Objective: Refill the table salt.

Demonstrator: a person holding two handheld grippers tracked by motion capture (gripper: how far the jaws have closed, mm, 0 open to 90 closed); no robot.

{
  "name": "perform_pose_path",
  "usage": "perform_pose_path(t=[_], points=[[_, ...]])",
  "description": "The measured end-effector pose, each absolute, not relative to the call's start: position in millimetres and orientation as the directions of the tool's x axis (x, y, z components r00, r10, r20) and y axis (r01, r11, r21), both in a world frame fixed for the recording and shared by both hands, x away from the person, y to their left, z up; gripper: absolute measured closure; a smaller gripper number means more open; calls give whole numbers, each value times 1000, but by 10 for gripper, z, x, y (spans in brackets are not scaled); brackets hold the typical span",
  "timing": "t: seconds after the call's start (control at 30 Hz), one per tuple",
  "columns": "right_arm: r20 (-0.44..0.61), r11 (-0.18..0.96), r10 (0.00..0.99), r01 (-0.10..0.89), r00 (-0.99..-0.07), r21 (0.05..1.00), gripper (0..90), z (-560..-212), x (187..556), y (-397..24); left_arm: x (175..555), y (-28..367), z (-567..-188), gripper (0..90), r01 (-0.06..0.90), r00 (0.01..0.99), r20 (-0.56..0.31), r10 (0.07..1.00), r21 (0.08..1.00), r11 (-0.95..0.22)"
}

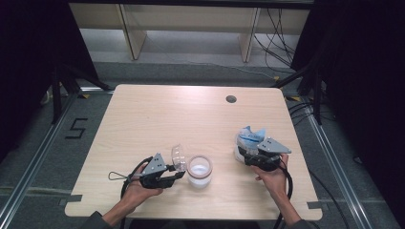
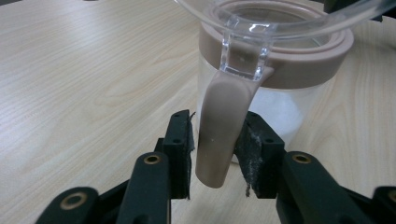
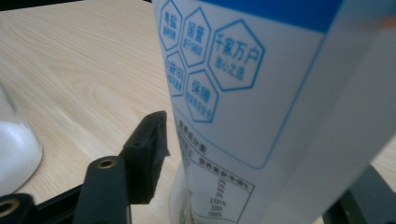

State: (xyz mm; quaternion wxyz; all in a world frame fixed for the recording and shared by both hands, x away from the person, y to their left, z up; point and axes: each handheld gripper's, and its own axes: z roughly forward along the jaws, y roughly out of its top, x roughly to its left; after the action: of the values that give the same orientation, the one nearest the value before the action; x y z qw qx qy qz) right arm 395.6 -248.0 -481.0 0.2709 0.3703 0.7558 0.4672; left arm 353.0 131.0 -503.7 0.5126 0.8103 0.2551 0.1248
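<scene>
Left claw is sitting loosely about the jar latch tab near surface centre, right claw is standing slack around the upright bag at right, risking a topple and spill.

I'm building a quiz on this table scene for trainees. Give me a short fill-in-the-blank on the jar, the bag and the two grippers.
1. The left gripper has the jar's beige ____ between its jaws.
2. The jar's clear lid is flipped ____.
3. The white bag in front of the right gripper is printed in ____ ink.
4. The powder in the jar is ____ in colour.

Missing words: clasp; open; blue; white
</scene>
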Motion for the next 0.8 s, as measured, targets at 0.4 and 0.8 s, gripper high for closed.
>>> perform_pose_path(t=[0.4, 0.8], points=[[-41, 256, 830, 315, -556, 914, 321, -4738, 3839, -2575, 3473, 1364, -5020, 526, 297, 836, -61, 545, 886, -356], [-14, 253, 831, 355, -556, 900, 305, -4713, 3730, -2558, 3397, 1483, -4973, 430, 321, 825, -71, 561, 875, -362]])
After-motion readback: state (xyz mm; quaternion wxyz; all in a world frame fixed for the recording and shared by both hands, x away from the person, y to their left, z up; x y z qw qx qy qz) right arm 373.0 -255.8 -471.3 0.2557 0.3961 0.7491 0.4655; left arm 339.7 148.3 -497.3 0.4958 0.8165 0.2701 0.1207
